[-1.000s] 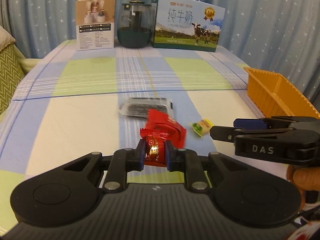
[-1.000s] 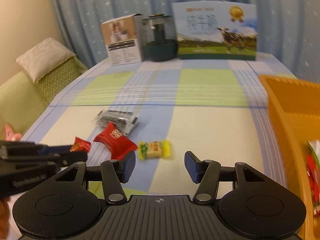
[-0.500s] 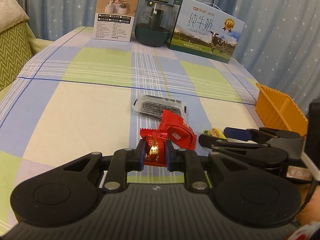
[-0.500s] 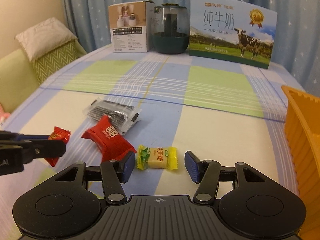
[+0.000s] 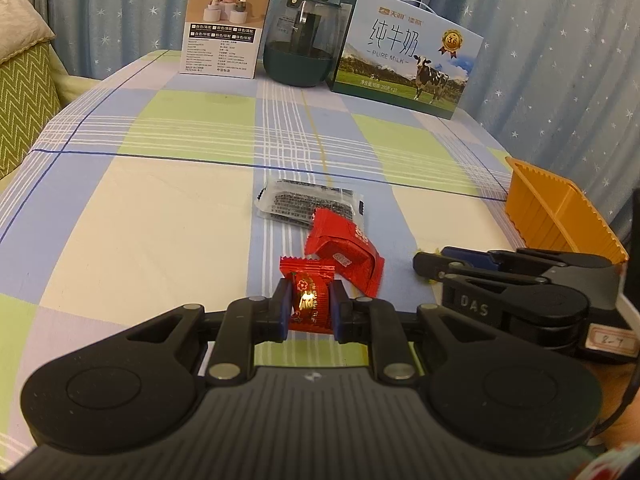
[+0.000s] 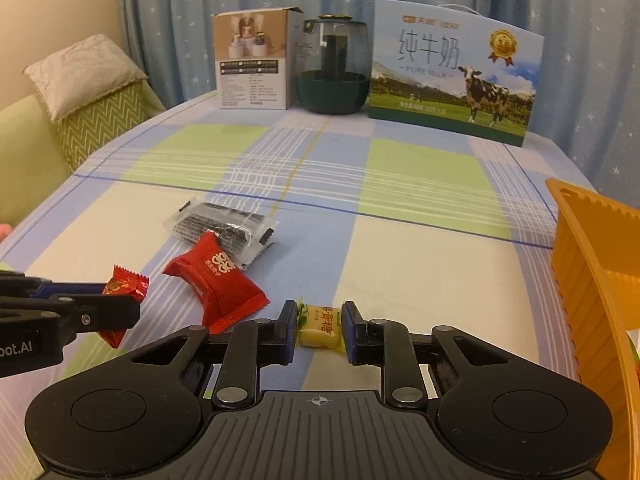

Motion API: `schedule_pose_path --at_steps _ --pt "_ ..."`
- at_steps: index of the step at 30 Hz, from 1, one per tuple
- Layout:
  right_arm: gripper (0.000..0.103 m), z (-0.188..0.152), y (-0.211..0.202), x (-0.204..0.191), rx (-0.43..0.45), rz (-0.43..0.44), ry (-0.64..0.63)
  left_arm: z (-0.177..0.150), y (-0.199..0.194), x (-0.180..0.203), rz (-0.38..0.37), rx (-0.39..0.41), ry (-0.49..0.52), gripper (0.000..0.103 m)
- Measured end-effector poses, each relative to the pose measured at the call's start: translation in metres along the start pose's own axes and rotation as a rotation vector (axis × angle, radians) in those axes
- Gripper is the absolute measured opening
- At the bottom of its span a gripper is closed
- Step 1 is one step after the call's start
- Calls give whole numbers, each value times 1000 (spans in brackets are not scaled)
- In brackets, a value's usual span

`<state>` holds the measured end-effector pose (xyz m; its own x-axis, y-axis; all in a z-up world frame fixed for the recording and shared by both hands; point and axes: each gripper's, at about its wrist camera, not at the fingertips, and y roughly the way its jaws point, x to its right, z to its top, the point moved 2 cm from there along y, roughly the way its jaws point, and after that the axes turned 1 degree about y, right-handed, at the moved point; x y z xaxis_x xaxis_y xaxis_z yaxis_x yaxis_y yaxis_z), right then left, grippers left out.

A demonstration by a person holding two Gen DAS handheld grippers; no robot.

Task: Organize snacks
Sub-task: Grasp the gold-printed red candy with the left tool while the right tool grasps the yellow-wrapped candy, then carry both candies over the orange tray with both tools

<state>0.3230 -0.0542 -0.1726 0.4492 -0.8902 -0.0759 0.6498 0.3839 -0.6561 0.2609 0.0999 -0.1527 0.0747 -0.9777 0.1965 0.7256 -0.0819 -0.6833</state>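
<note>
My left gripper [image 5: 308, 304] is shut on a small red candy [image 5: 307, 298], held just above the table; the candy also shows in the right wrist view [image 6: 122, 286]. My right gripper [image 6: 319, 322] is closed around a yellow candy [image 6: 319, 325] that rests on the cloth, pads against its ends. A larger red snack packet [image 6: 218, 280] and a black-and-clear packet [image 6: 224, 228] lie just beyond, also seen in the left wrist view as the red packet [image 5: 344, 252] and black packet [image 5: 308, 202]. The orange bin [image 6: 596, 280] stands at the right.
At the table's far edge stand a white product box [image 6: 256, 68], a dark glass jar [image 6: 332, 68] and a pure milk carton [image 6: 452, 84]. A green sofa with a cushion [image 6: 80, 92] is on the left. The orange bin [image 5: 560, 212] holds some snacks.
My right gripper moved forward and down over the yellow candy and closed its fingers on it. My left gripper kept its hold on the small red candy.
</note>
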Motion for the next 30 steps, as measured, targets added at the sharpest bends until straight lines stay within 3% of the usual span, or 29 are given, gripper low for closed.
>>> schedule_pose_path --at_steps 13,30 --pt "24 -2 -41 4 36 -3 76 1 -15 0 40 4 -4 17" --pt "24 5 -154 28 96 -29 220 18 -96 52 17 78 -13 17"
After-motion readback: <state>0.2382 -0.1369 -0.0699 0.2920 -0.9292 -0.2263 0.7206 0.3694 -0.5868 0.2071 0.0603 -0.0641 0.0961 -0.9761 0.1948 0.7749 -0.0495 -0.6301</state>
